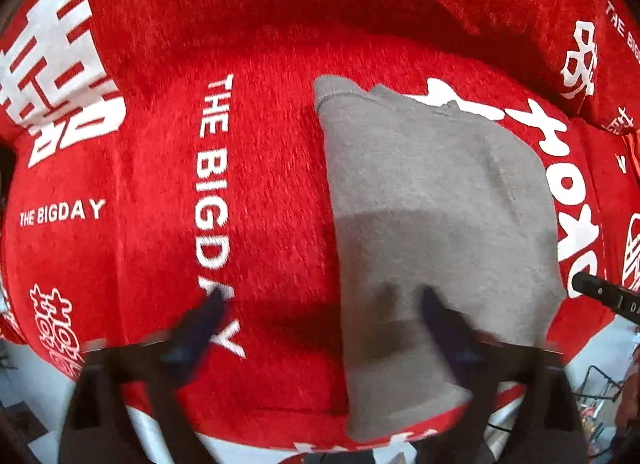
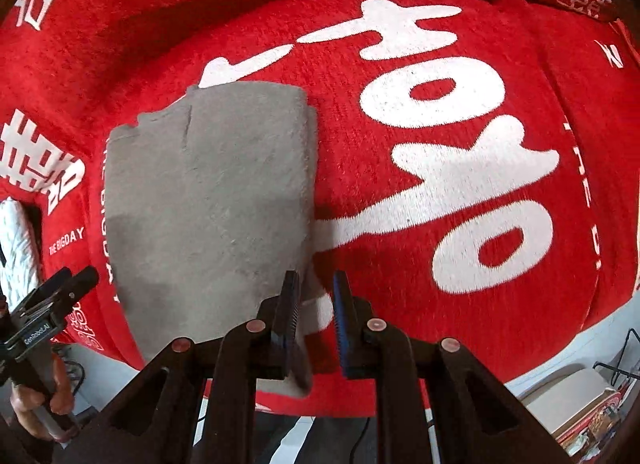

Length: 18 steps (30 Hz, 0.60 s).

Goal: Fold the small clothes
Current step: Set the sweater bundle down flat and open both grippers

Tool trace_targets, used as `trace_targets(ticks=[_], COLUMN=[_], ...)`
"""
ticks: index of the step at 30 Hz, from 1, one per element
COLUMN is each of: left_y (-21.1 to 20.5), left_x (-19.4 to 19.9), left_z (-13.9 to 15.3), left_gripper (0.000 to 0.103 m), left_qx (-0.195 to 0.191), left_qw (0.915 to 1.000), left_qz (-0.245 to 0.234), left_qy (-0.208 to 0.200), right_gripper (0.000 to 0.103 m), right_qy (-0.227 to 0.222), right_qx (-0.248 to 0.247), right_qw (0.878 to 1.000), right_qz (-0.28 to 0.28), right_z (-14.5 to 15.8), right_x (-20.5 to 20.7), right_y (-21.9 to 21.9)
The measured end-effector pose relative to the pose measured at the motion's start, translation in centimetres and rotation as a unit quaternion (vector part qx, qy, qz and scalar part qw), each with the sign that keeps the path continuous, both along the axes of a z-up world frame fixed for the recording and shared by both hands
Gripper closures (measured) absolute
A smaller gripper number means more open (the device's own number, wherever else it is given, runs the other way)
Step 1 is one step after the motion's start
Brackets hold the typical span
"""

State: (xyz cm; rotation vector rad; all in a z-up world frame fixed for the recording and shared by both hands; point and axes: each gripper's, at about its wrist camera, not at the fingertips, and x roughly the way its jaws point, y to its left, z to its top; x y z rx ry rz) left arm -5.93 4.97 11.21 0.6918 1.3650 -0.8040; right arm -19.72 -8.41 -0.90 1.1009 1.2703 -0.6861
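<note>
We see a folded grey garment (image 2: 208,200) lying flat on the red blanket (image 2: 460,264) printed with white characters. Our right gripper (image 2: 316,304) hovers at the garment's near right corner, jaws parted with nothing between them. Our left gripper (image 2: 76,278) shows at the left edge, just beside the cloth.

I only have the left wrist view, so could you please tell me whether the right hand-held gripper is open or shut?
Observer: The right hand-held gripper is open, with a narrow gap.
Operator: Is it gripping the grey garment?
Observer: No. One finger overlaps the right edge of the grey garment; the other is over the red blanket.
Operator: Anything past the blanket's left side?
Observer: A white quilted item sits there.
</note>
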Motion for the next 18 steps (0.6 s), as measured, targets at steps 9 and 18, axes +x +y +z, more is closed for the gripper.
trace_targets(ticks=[9, 18], left_y=[0.0, 0.2], left_x=[-1.4, -1.7], left_z=[1.5, 2.2], left_gripper=[0.0, 0.0], left_qx=[0.008, 0.016], left_qw=[0.9993, 0.999], left_qz=[-0.009, 0.009], left_qy=[-0.036, -0.041], right_gripper=[0.027, 0.0], right_qy=[0.008, 0.032], right_qx=[-0.037, -0.094], right_qw=[0.999, 0.993], right_qz=[0.025, 0.064], right_z=[2.2, 4.0], right_x=[2.3, 4.3], right_y=[1.2, 2.4])
